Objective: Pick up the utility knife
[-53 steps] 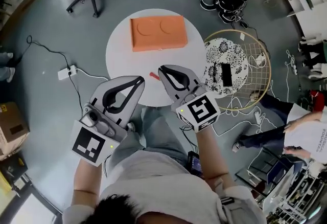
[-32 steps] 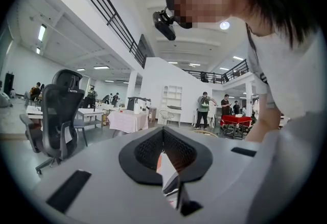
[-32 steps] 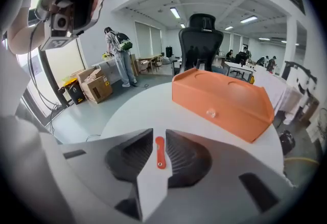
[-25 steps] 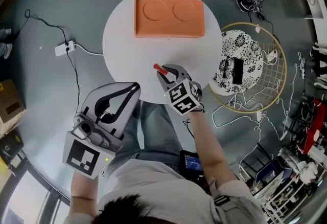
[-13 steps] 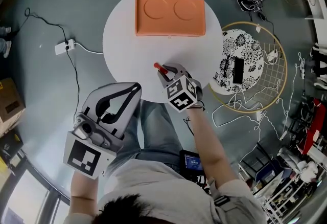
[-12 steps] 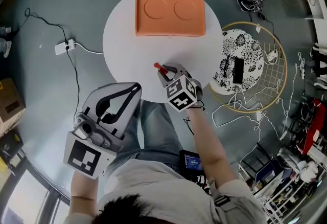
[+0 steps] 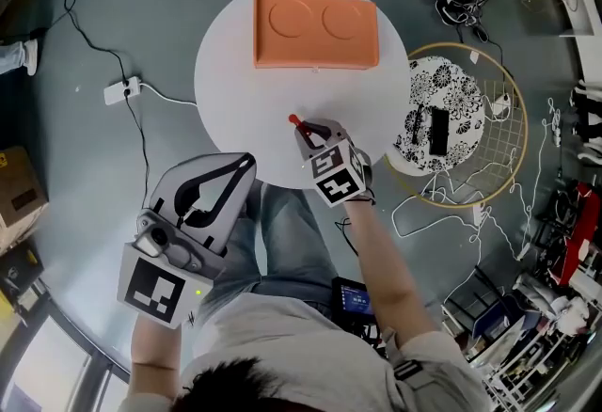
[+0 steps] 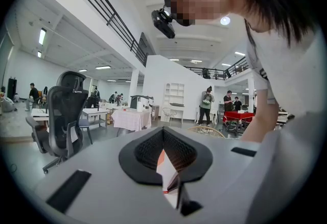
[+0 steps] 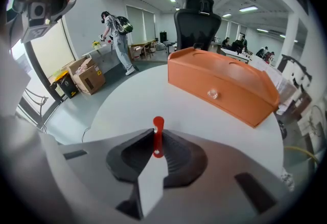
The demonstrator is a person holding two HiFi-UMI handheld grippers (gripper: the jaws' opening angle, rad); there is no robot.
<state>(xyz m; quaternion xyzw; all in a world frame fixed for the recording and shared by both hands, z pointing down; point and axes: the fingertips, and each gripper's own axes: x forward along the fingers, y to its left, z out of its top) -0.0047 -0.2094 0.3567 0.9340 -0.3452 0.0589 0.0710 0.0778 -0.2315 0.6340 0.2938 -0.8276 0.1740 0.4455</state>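
Note:
The utility knife [image 7: 294, 121] is thin and red, near the front of the round white table [image 7: 235, 100]. My right gripper [image 7: 304, 129] is shut on it. In the right gripper view the knife [image 9: 158, 133] stands pinched between the black pads, its red end poking out past the right gripper [image 9: 156, 141]. Whether it is lifted off the tabletop I cannot tell. My left gripper [image 7: 246, 162] hangs off the table's front left edge over the person's lap, shut with nothing in it. The left gripper view shows the left gripper [image 8: 163, 138] pointing across the room.
An orange box [image 7: 316, 31] with two round dents lies at the table's far side, also the orange box [image 9: 225, 90]. A round wire basket [image 7: 475, 81] stands on the floor to the right. A power strip [image 7: 122, 90] with its cable lies on the left.
My right gripper has reached forward from the table's front edge to the red knife and shut on it. The left gripper has stayed low at the left.

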